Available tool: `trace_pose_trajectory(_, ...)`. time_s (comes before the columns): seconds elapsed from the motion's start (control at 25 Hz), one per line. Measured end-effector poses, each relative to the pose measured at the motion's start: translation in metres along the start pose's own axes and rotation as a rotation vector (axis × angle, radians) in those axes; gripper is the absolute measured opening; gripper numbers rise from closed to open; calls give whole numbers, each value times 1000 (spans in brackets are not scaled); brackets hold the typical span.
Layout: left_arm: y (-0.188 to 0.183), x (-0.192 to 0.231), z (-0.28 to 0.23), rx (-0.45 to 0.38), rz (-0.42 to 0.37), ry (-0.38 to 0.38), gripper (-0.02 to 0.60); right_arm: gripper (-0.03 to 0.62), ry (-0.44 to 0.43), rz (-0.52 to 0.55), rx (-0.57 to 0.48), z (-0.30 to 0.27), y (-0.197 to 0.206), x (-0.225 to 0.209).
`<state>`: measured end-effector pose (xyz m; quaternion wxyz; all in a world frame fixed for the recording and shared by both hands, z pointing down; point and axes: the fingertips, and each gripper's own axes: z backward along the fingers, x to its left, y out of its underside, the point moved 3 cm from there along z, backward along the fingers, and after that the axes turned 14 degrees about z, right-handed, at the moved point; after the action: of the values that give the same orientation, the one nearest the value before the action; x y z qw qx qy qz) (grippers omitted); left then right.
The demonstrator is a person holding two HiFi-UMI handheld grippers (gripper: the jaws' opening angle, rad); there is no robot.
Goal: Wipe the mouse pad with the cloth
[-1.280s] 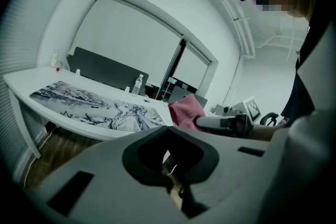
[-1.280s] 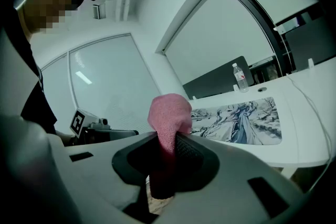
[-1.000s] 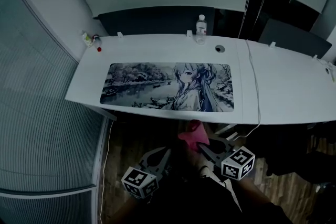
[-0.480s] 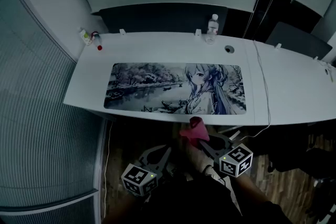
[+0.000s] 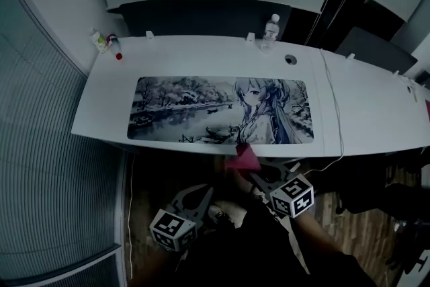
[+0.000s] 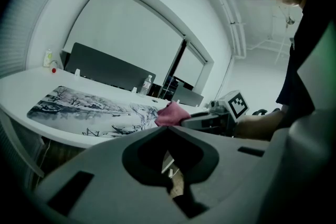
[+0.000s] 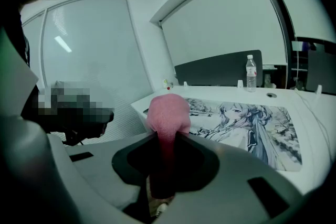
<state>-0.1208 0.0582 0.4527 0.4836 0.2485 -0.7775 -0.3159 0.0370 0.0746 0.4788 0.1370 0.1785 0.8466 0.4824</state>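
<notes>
A long mouse pad [image 5: 222,111] printed with an anime girl and a snowy river lies flat on the white desk [image 5: 101,104]. My right gripper [image 5: 251,173] is shut on a pink cloth [image 5: 242,158], held just below the desk's front edge and short of the pad. In the right gripper view the cloth [image 7: 168,113] bulges out above the right gripper [image 7: 166,139], with the pad [image 7: 252,128] beyond. My left gripper [image 5: 203,194] hangs lower to the left, shut and holding nothing. The left gripper view shows that gripper [image 6: 167,131], the cloth [image 6: 170,114] and the pad [image 6: 89,110].
A water bottle [image 5: 271,27] stands at the desk's back edge beside a round cable hole [image 5: 289,59]. Two small bottles [image 5: 104,42] sit at the far left corner. A white cable [image 5: 334,117] runs over the desk right of the pad. A dark partition [image 5: 201,15] backs the desk.
The right gripper has carried the cloth up and forward, closer to the desk's front edge. The left gripper has stayed low by the person's body.
</notes>
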Motion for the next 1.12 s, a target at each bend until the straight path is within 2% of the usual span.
trace_pose_trajectory(0.32, -7, 16, 5, -23, 23, -47, 5, 81, 2, 63, 99, -29, 7, -31)
trace_pose_trajectory(0.8, -17, 22, -34, -44, 82, -121, 5, 81, -108, 149, 252, -71, 35, -79)
trace_pose_trajectory(1.12, -22, 22, -70, -29, 112, -156, 5, 81, -188, 227, 358, -92, 60, -106)
